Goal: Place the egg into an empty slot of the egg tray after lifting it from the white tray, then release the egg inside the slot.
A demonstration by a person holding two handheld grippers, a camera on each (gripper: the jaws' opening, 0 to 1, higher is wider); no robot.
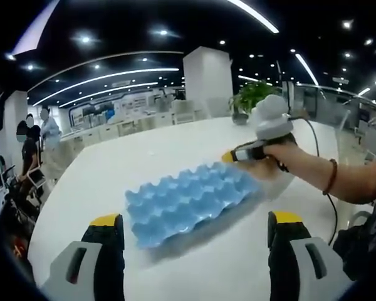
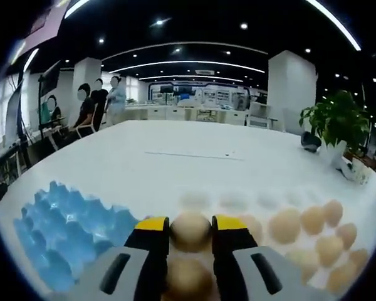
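Egg tray: blue, slots bare, on white surface.
White tray: rows of eggs.
Right gripper: pinching egg over white tray.
Left gripper: spread, holding nothing.

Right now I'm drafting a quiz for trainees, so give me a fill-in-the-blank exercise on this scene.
1. The egg tray on the white table is coloured ____.
2. The right gripper has its jaws closed on an ____.
3. The left gripper has its jaws ____.
4. The potted plant has ____ leaves.

Missing words: blue; egg; open; green
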